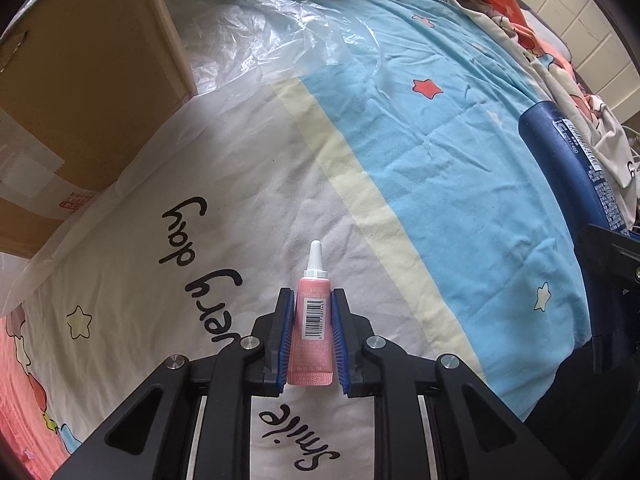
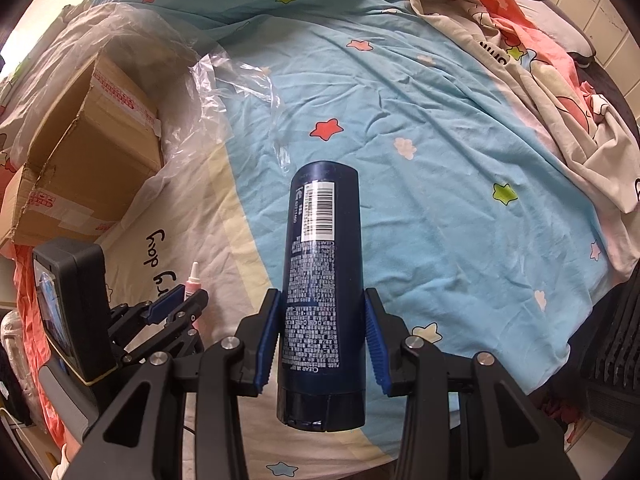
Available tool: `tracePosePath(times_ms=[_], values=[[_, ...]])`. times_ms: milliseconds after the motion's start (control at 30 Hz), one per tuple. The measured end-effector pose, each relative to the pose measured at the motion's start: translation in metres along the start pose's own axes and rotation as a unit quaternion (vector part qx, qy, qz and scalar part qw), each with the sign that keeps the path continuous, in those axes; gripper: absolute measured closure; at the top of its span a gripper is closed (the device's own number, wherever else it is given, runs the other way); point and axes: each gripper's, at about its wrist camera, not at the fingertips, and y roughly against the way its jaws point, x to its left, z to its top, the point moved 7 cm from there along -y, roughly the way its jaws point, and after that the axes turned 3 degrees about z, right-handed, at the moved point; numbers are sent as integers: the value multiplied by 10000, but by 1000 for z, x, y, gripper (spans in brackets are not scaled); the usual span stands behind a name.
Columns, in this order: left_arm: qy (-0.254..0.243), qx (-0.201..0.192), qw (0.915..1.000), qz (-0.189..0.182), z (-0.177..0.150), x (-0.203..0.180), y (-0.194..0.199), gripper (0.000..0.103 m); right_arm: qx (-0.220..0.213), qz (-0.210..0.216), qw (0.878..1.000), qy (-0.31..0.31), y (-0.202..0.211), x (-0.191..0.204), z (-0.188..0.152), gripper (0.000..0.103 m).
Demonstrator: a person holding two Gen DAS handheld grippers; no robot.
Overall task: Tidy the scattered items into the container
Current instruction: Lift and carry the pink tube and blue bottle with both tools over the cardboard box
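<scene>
My left gripper is shut on a small pink tube with a white nozzle cap, held above the bedsheet. The tube also shows in the right wrist view, between the left gripper's blue pads. My right gripper is shut on a dark blue bottle, its cap end toward the camera and its barcode label facing up. The bottle shows at the right edge of the left wrist view. A brown cardboard box stands at the left on the bed and also shows in the left wrist view.
A crumpled clear plastic sheet lies beside the box. The bed carries a blue star-print sheet with a white lettered part. A bunched-up quilt lies at the far right.
</scene>
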Motion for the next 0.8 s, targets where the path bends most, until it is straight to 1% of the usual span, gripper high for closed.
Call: tracePosePath(times_ms=[100,367,667,767,800], values=[[-2,-11,10000,5,-3,2,11,85,-55,6,10000,55,8,5,0,66],[201,-125,9997,-21,-5,13,44,85,-228,68,9994,268,36,26,-1,66],[297,-201,9992,198,-2,37,73,85,-247,210,9970,701,53,62,-4,66],[270,-297,9983,413,-3,48,84,85,-246,211,9959,839,57,75,-7,66],[294,-318,9982,422,-3,52,88,85,-259,217,9954,895,60,79,-7,66]])
